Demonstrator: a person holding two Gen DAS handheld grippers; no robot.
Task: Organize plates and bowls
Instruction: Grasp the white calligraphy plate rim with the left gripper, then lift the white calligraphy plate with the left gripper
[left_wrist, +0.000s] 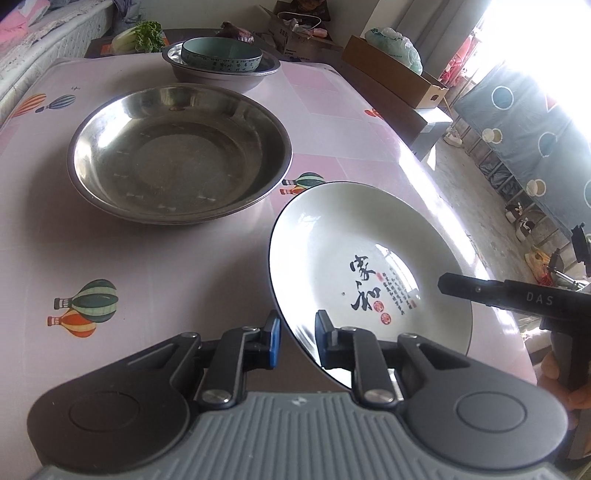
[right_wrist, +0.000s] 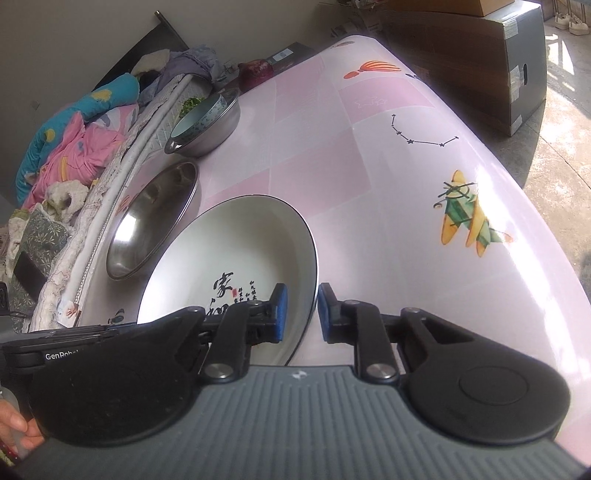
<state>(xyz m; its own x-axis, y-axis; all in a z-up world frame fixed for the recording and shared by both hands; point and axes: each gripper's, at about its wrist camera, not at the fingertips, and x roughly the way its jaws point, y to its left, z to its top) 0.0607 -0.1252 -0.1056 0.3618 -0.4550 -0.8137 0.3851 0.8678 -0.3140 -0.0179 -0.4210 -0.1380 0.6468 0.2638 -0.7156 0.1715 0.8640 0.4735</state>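
A white plate with black calligraphy (left_wrist: 354, 254) sits tilted near the table's right edge; it also shows in the right wrist view (right_wrist: 236, 251). My left gripper (left_wrist: 297, 341) straddles its near rim, jaws a little apart. My right gripper (right_wrist: 300, 314) straddles the opposite rim, jaws also apart; its finger shows in the left wrist view (left_wrist: 465, 288). A large steel dish (left_wrist: 177, 155) lies beyond, also in the right wrist view (right_wrist: 155, 218). A teal bowl (left_wrist: 221, 55) sits inside a steel basin (left_wrist: 214, 79) at the far end.
The pink tablecloth (left_wrist: 110, 258) with balloon prints covers the table. Cardboard boxes (left_wrist: 399, 74) stand past the far right corner. A bed with bedding (right_wrist: 74, 147) runs along the table's left side. Greens (left_wrist: 144, 35) lie behind the basin.
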